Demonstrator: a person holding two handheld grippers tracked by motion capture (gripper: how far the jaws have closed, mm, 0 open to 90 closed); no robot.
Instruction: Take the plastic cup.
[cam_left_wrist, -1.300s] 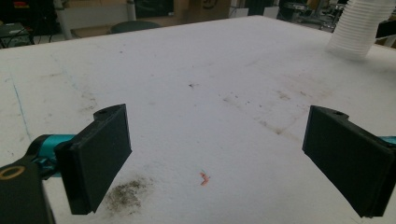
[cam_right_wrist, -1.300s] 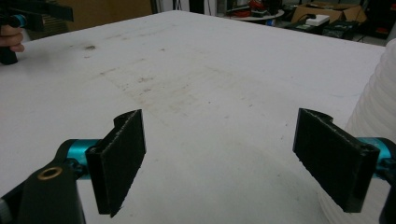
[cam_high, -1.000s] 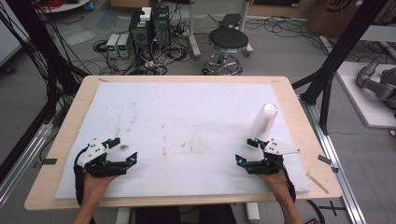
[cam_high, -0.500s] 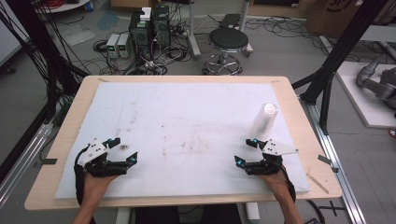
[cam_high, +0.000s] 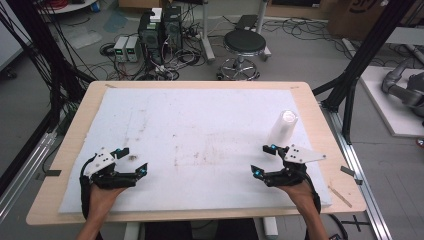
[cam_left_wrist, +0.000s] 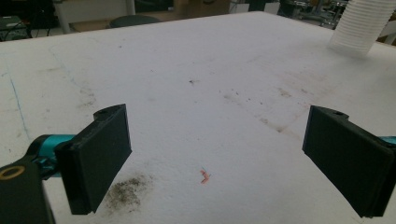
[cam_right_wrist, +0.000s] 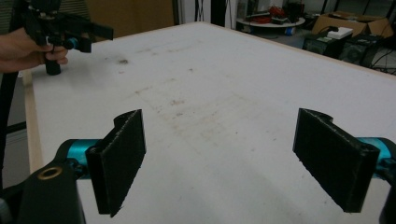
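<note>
Cups (cam_high: 281, 128), white and stacked into one upright column, stand on the right side of the foam sheet (cam_high: 200, 120), just beyond your right gripper (cam_high: 263, 160) and a little to its right. That gripper sits near the sheet's near-right corner, jaws released and spread wide, nothing between them. In the right gripper view the two black pads (cam_right_wrist: 117, 158) frame bare, lightly stained foam, and the stack is not between them.

Your left gripper (cam_high: 131, 160) is at the near-left part of the sheet, well apart from the right one, with your hand (cam_high: 102, 197) coming in from the near edge. Its jaws are released too, gaping over empty foam. In the left gripper view, a dark smudge (cam_left_wrist: 126, 192) lies just beside the left pad and a small red mark (cam_left_wrist: 204, 175) sits between the pads on the sheet. The base of the stack shows at the far right of that view (cam_left_wrist: 357, 25), well apart from this gripper.

From the right gripper view you can see the left gripper (cam_right_wrist: 70, 30) far off at the upper left, held in your hand above the sheet's edge.

The sheet covers most of the wooden table (cam_high: 320, 135), whose rim shows around it. A stool (cam_high: 244, 44) stands on the floor beyond the far edge.
</note>
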